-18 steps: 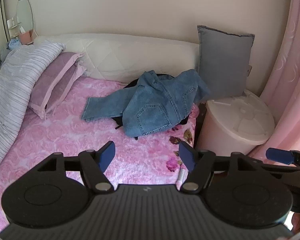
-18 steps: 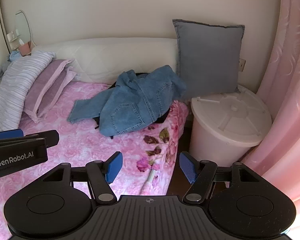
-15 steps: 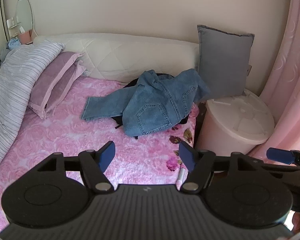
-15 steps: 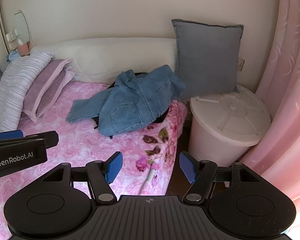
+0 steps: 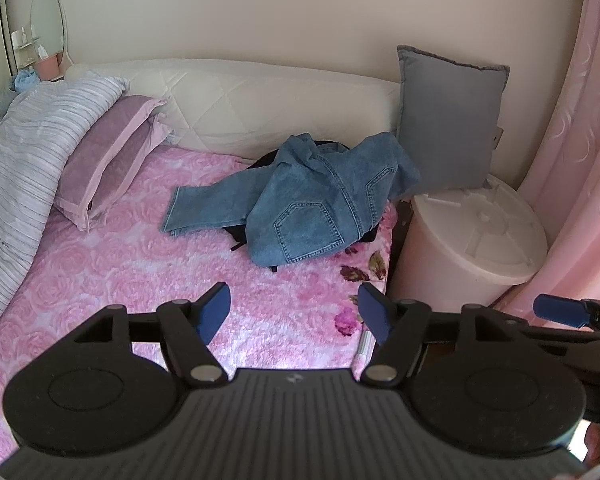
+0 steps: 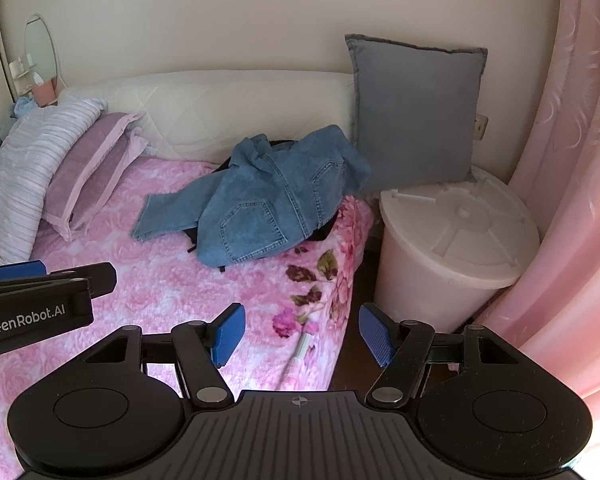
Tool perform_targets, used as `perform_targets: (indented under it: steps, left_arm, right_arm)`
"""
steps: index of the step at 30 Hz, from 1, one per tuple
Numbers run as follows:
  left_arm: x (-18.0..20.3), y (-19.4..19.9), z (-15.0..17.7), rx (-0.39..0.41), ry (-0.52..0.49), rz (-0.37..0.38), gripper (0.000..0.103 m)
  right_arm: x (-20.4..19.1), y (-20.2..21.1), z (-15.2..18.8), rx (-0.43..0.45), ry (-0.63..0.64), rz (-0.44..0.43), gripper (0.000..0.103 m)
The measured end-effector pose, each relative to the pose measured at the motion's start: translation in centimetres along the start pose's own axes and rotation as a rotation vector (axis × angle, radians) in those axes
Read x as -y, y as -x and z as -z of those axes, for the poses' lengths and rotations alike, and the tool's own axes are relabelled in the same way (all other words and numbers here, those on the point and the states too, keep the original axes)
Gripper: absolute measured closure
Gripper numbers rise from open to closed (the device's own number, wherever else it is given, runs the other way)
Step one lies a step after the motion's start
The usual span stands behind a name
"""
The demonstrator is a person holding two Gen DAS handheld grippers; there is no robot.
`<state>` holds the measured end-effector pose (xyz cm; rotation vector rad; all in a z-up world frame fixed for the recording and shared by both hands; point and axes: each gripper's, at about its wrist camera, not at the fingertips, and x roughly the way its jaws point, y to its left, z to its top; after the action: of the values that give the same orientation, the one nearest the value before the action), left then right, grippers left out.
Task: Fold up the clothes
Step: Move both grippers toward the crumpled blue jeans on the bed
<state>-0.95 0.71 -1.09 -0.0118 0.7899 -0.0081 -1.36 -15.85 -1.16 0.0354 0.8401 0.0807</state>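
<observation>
**Denim heap on the bed: handling notes**

Largest first: the bed with its pink rose-patterned plush cover (image 5: 148,280) fills the lower frame. On its far right part, near the white quilted headboard (image 5: 260,108) and the grey square cushion (image 5: 448,120), lies a crumpled pair of blue denim jeans (image 5: 316,204). They sit in a loose heap over something dark that I cannot identify. One leg trails out flat to the left; the seat faces up, both back pockets showing.

Handling, as I judge it: denim is fairly heavy and stiff for cloth, not slippery, not fragile. It should hold a crease and drag on the plush cover. The best holds look like the waistband edge nearest me or the hem of the outstretched leg, where layers are thick.

Left gripper (image 5: 294,312): blue pads spread wide, nothing between them, well short of the jeans.
Right gripper (image 6: 302,334): likewise wide apart and empty, above the bed's right edge.
</observation>
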Motion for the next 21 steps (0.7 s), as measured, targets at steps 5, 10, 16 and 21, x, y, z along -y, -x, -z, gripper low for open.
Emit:
perform_targets:
  steps: [5,10,16,21]
  left_arm:
    - [-0.3,0.1,0.4,-0.001,0.007,0.008,0.036]
    - [-0.8,0.1,0.7,-0.004,0.012,0.016,0.036]
    - [-1.1,0.1,0.5,-0.01,0.017,0.02,0.036]
    - [-1.4,0.3,0.5,-0.009,0.019,0.022,0.036]
  right_arm:
    - [0.1,0.0,0.0,-0.001,0.004,0.005,0.036]
    - [-0.3,0.2,-0.2,-0.001,0.01,0.012,0.036]
    - [-0.8,0.4,-0.5,-0.001,0.019,0.017,0.036]
    - [-1.3,0.5,-0.8,-0.001,0.026,0.021,0.036]
